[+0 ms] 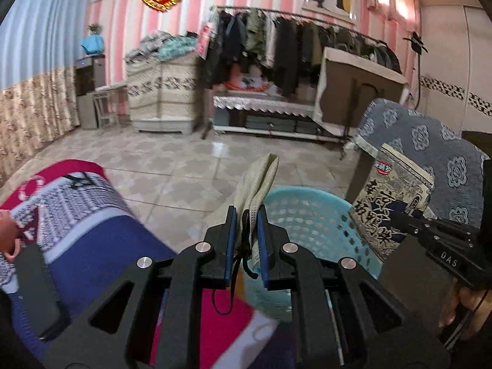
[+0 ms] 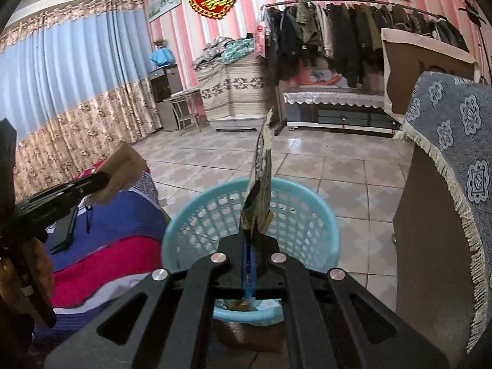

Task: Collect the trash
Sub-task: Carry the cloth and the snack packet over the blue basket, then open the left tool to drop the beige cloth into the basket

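A pale woven cloth scrap is clamped in the left gripper, just beside the turquoise basket on the tiled floor. A printed snack packet is pinched in the closed right gripper, held over the basket's rim.

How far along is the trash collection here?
Done: both pieces are picked up, and some brownish scrap seems to lie in the blue basket already. In hand: the left gripper pinches a beige cloth-like piece; the right gripper clamps a printed food wrapper over the basket. Left: releasing both.
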Demonstrator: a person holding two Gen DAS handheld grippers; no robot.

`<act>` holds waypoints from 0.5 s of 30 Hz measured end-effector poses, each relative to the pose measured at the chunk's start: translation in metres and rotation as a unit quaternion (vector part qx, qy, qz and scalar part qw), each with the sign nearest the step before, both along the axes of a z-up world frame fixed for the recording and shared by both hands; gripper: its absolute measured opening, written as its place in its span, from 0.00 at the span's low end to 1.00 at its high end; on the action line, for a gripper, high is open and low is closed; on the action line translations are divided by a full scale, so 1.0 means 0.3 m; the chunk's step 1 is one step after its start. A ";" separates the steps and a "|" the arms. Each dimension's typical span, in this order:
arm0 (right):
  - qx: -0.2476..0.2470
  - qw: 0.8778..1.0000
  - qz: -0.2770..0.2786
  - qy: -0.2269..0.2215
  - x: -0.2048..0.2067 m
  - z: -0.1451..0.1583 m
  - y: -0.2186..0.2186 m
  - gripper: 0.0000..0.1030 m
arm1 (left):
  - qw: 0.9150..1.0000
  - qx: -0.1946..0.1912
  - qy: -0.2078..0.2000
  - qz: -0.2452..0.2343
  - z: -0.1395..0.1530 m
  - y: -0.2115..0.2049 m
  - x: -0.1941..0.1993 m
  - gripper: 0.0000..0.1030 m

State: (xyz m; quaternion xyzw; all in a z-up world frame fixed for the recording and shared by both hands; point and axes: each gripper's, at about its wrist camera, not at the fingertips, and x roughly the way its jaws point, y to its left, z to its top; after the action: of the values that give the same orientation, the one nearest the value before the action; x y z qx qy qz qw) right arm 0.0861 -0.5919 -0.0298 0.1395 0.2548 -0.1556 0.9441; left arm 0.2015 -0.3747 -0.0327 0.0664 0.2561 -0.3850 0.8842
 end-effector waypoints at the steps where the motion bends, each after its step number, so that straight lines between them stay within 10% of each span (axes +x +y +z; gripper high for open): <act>1: 0.003 1.000 -0.003 0.001 -0.006 -0.016 -0.015 0.01 | 1.000 0.003 0.001 -0.006 -0.011 -0.024 -0.001 0.12; 13: 0.028 0.999 -0.022 0.004 -0.017 -0.096 -0.102 0.01 | 0.998 0.034 0.024 -0.039 -0.148 -0.283 0.044 0.15; 15: 0.028 0.999 -0.023 0.003 -0.014 -0.102 -0.111 0.01 | 0.998 0.036 0.035 -0.030 -0.154 -0.301 0.083 0.36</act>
State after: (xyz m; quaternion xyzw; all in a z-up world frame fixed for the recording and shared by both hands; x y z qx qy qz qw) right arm 0.0818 -0.6251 -0.0604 0.1713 0.2591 -0.1702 0.9352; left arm 0.2263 -0.4649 -0.0788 0.0923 0.2987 -0.4039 0.8597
